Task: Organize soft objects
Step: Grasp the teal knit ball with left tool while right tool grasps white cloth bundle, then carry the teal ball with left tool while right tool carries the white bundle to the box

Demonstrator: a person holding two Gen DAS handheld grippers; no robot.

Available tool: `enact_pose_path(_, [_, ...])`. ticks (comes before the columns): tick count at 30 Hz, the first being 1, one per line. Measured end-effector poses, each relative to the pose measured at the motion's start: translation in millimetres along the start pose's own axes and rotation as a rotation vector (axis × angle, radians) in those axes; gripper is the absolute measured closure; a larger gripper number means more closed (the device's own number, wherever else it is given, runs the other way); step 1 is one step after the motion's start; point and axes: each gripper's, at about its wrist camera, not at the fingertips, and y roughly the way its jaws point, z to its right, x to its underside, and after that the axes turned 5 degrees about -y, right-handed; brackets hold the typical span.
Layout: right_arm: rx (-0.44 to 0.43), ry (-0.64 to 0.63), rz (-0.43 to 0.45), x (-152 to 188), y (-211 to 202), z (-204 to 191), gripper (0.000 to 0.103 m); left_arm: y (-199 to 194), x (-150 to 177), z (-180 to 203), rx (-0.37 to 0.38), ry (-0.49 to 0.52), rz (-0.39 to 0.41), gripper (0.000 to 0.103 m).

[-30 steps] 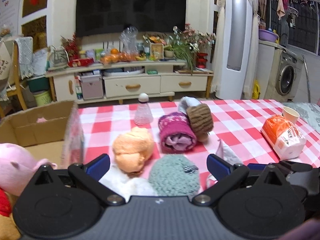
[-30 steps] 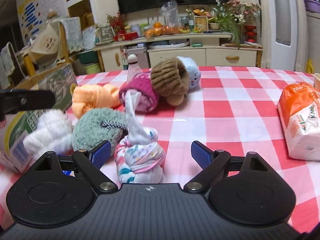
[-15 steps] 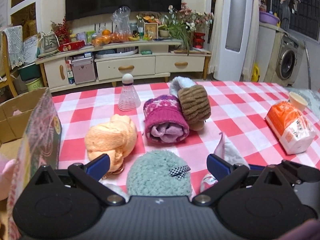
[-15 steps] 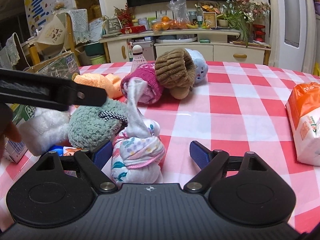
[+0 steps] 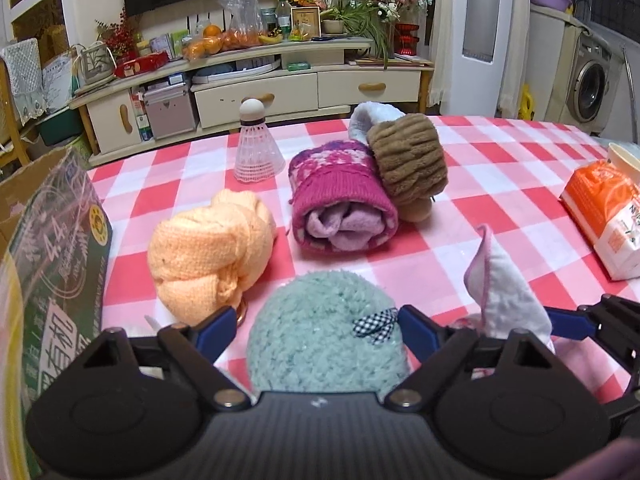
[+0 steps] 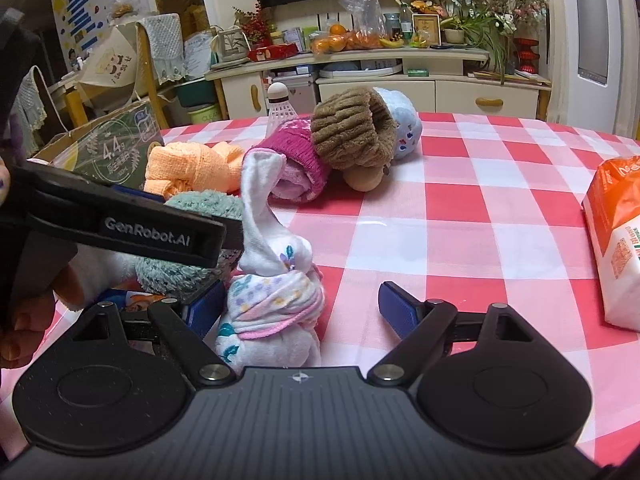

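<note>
A fluffy mint-green ball (image 5: 320,344) with a small checked bow sits between the blue pads of my left gripper (image 5: 316,330). Its jaws are closing; the right pad is at the ball's edge and the left pad stands slightly off it. My right gripper (image 6: 300,312) is open around a knotted white floral sock bundle (image 6: 272,308), which lies near its left pad. On the red checked tablecloth (image 5: 500,168) beyond lie an orange knotted cloth (image 5: 212,256), a magenta rolled sock (image 5: 340,208) and a brown fuzzy roll (image 5: 408,160).
A cardboard box (image 5: 52,248) stands at the table's left edge. A shuttlecock (image 5: 256,148) stands behind the cloths. An orange tissue pack (image 5: 604,216) and a paper cup (image 5: 624,156) are at the right. A hand (image 6: 24,320) holds the left gripper, whose black finger (image 6: 140,232) crosses the right wrist view.
My left gripper has come forward and down over the green ball, and its jaws have narrowed. The pink plush has left the left wrist view. The right gripper has stayed put.
</note>
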Motion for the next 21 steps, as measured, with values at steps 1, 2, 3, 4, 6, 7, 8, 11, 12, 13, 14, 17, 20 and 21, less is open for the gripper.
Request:
enact_pose_path(1, [0.0, 0.0, 0.0, -0.3, 0.5, 0.5, 0.0, 0.8, 0.7, -0.3, 0.004, -0.004, -0.002, 0.021])
enact_pose_path(2, [0.002, 0.001, 0.0, -0.6, 0.9, 1.0, 0.0, 0.6, 1.0, -0.4, 0.009, -0.01, -0.003, 0.024])
enact_pose_path(3, [0.003, 0.002, 0.001, -0.6, 0.9, 1.1, 0.0, 0.3, 0.9, -0.2, 0.016, -0.012, -0.005, 0.026])
enact_pose_path(4, [0.005, 0.005, 0.001, -0.8, 1.3, 1.6, 0.0, 0.3, 0.3, 0.4, 0.022, -0.013, -0.005, 0.026])
enact_pose_path(6, [0.005, 0.012, -0.002, -1.1, 2.2, 2.9, 0.002, 0.3, -0.2, 0.9, 0.025, -0.012, -0.005, 0.028])
enact_pose_path(7, [0.004, 0.015, -0.005, -1.2, 2.9, 3.3, 0.003, 0.0, 0.2, 0.8, 0.027, -0.013, -0.004, 0.029])
enact_pose_path(8, [0.004, 0.018, -0.008, -1.3, 3.3, 3.9, 0.009, 0.1, -0.3, 1.0, 0.029, -0.016, -0.004, 0.03])
enact_pose_path(11, [0.01, 0.017, -0.018, -1.1, 5.2, 5.1, 0.02, -1.0, -0.1, 0.2, 0.034, -0.032, -0.002, 0.033])
enact_pose_path(12, [0.009, 0.015, -0.019, -0.9, 5.8, 5.5, 0.027, -1.2, -0.2, 0.1, 0.035, -0.036, 0.0, 0.034])
enact_pose_path(13, [0.009, 0.013, -0.02, -0.9, 6.1, 5.6, 0.03, -2.1, -0.1, 0.6, 0.036, -0.039, 0.002, 0.035])
enact_pose_path(14, [0.009, 0.009, -0.02, -0.7, 6.3, 5.8, 0.036, -2.5, -0.2, 0.6, 0.036, -0.042, 0.005, 0.036])
enact_pose_path(17, [0.019, 0.005, -0.017, -0.1, 6.4, 6.2, 0.044, -3.9, -0.6, -2.1, 0.041, -0.062, 0.008, 0.038])
enact_pose_path(20, [0.026, 0.009, -0.011, 0.1, 4.9, 6.8, 0.047, -8.6, -1.2, -4.2, 0.054, -0.083, 0.02, 0.038])
enact_pose_path(21, [0.03, 0.011, -0.009, 0.2, 4.3, 6.7, 0.048, -10.7, -1.6, -4.7, 0.058, -0.088, 0.024, 0.039])
